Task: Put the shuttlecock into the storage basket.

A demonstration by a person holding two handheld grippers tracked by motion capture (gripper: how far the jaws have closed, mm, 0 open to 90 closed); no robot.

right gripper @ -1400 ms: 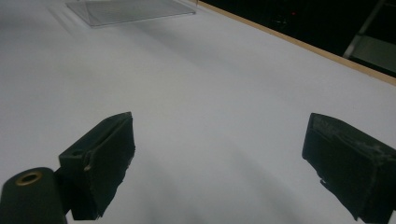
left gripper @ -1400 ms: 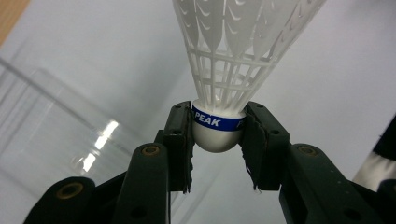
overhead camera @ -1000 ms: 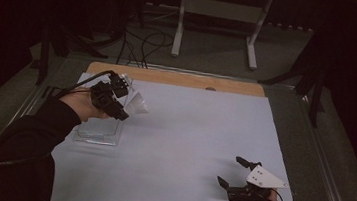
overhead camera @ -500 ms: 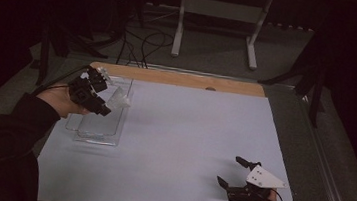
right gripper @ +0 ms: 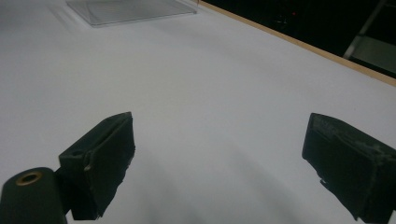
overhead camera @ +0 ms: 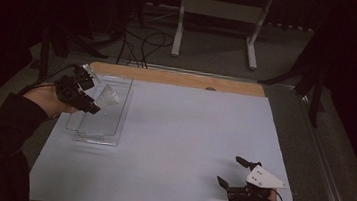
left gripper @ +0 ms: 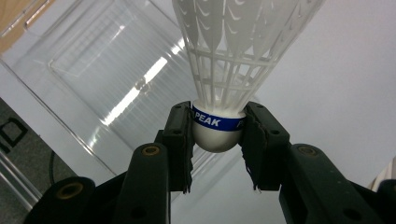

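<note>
- The left hand-held gripper [overhead camera: 97, 103] is clenched on a white shuttlecock [left gripper: 223, 122]; in the left gripper view both pads press on the round cork base, at the blue band, and the plastic skirt points away from the jaws.
- In the high view the shuttlecock hangs above the clear plastic tray [overhead camera: 117, 109], which lies at about 10 o'clock on the counter [overhead camera: 186, 146]. The skirt is over the tray; it does not seem to touch the tray floor yet, but this is not sure from the pictures.
- The right hand-held gripper [overhead camera: 233, 173] is released, its jaws wide apart with nothing between them. It rests low on the counter at about 5 o'clock, well apart from the tray.
- Risk one: the base is round and smooth, and the pads hold it only at two small places. A quick turn of the hand could let it rotate or slip out.
- Risk two: the shuttlecock is very light. If the jaws open while it is high or near the tray wall, it may bounce, roll on its skirt and land outside on the counter.
- Risk three: the tray is also light and nothing holds it. A push from the left hand-held gripper on its rim could slide or tip it.
</note>
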